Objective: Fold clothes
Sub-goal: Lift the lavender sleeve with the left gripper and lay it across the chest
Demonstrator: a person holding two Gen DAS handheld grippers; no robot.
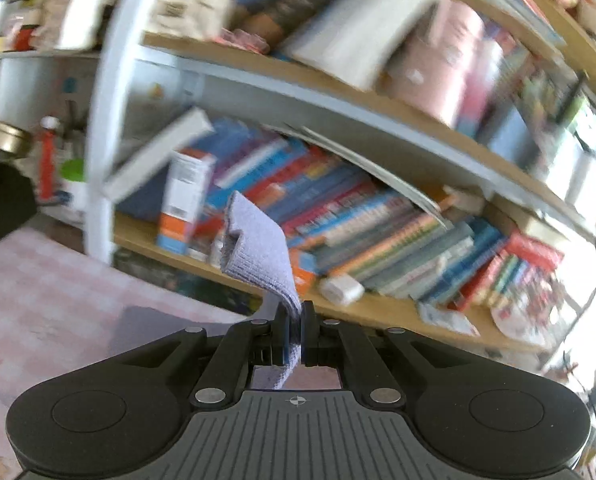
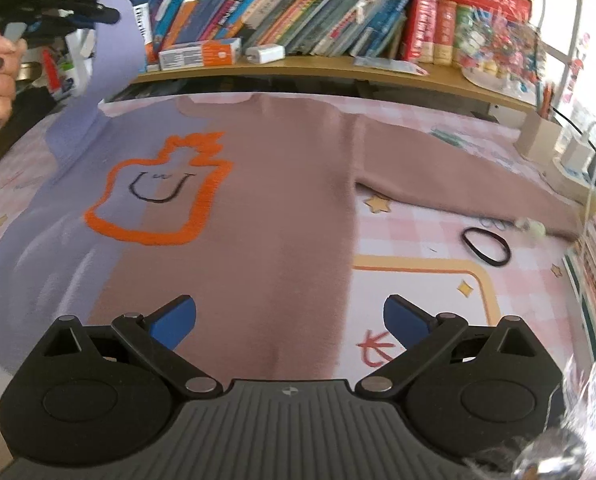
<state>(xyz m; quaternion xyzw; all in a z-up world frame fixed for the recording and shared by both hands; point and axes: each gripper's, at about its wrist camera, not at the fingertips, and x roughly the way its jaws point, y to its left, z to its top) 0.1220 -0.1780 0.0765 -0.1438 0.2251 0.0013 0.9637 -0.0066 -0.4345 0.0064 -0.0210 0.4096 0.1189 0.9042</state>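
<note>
We see our left tool (image 1: 294,320) clamped on the lavender sleeve cuff (image 1: 254,240), lifted before the bookshelf (image 2: 298,68). Our right tool (image 2: 290,316) gapes wide above the two-tone sweater (image 2: 258,200) spread flat across the counter (image 2: 438,280).

Lilac-and-mauve sweater (image 2: 258,208) lying flat, lilac sleeve (image 1: 254,248) apparently lifted
</note>
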